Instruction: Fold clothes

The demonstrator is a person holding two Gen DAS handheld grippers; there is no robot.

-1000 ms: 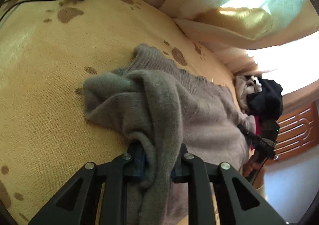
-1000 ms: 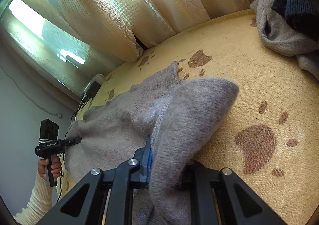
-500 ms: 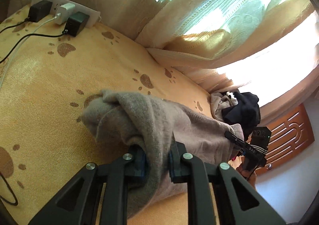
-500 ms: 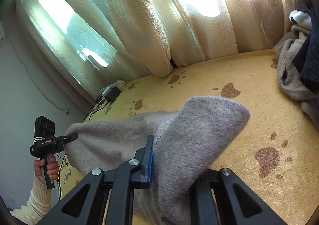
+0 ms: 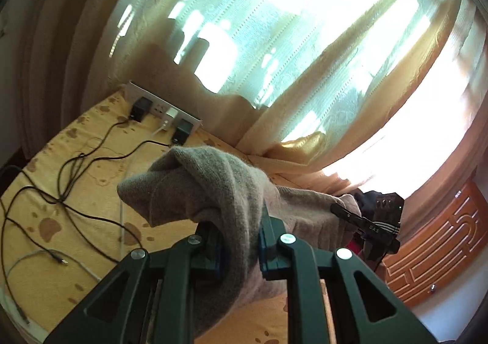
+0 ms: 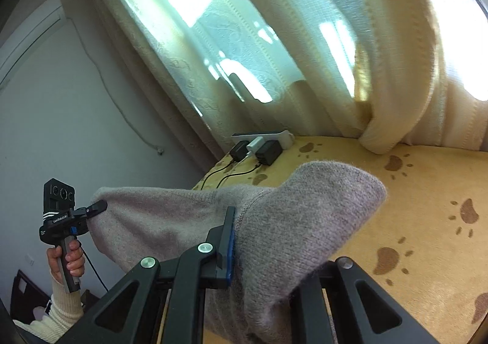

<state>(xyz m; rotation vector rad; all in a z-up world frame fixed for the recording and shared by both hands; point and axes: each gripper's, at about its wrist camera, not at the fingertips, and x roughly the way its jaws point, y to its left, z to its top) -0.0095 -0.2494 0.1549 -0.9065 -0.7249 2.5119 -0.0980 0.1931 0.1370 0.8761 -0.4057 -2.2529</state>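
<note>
While both tongs grip it, the grey sweater [image 6: 170, 222] hangs stretched in the air above the yellow paw-print bedspread [image 6: 427, 252]. One left gripper [image 5: 239, 248] clamps a bunched fold; the right gripper [image 6: 259, 252] pinches the other end. At the bedspread's far edge, under the curtain [image 6: 350, 54], lies a power strip [image 5: 166, 109] with cables [image 5: 61, 191] trailing.

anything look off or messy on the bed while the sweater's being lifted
Yes: a tangle of black and white charger cables sprawls loose across the yellow paw-print bedspread, running from the white power strip by the curtain. It lies on the surface where the grey knitted sweater, clamped in both the left gripper and right gripper, would likely be laid.
</note>
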